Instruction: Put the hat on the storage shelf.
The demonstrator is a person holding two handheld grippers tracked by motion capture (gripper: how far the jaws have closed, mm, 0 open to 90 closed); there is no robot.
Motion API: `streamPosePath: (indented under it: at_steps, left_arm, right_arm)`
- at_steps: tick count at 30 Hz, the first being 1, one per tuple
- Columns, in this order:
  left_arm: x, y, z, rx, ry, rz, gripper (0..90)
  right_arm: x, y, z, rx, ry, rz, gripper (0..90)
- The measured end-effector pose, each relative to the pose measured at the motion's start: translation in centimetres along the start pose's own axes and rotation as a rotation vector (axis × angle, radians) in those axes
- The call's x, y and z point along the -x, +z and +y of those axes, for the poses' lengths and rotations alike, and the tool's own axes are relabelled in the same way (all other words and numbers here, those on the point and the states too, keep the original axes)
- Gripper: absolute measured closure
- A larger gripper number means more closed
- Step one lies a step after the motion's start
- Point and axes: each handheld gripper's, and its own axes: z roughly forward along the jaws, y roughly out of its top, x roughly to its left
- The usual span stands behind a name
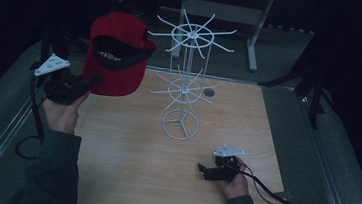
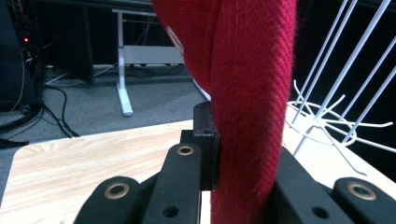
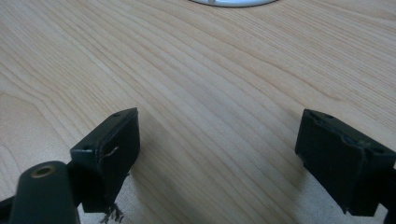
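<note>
A red cap (image 1: pixel 118 51) with a dark underside hangs in the air at the left, level with the upper ring of a white wire rack (image 1: pixel 187 82). My left gripper (image 1: pixel 93 79) is shut on the cap's lower edge. In the left gripper view the red fabric (image 2: pixel 252 93) stands pinched between the black jaws, with the rack's white prongs (image 2: pixel 327 116) just to the right. My right gripper (image 1: pixel 201 168) rests low over the wooden table (image 1: pixel 129 147) near the front right, its jaws wide apart. The right gripper (image 3: pixel 219 149) has only bare wood between its pads.
The rack stands mid-table on a round wire base (image 1: pixel 180 124), its prongs spreading out at two levels. A small dark hole (image 1: pixel 209 92) sits in the tabletop behind it. Grey padding (image 1: pixel 344 163) borders the table; a white table leg (image 1: pixel 253 48) stands behind.
</note>
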Motion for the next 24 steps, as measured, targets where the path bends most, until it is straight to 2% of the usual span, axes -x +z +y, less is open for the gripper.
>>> streamPosePath:
  at_steps: [16,24]
  left_arm:
    - [0.2,-0.3,1.7,0.056,-0.006,0.011,85.6]
    - [0.2,0.2,2.7,0.074,-0.012,0.015,85.6]
  right_arm:
    - [0.0,0.0,0.0,0.0,0.0,0.001,13.6]
    - [0.0,0.0,0.0,0.0,0.0,0.001,13.6]
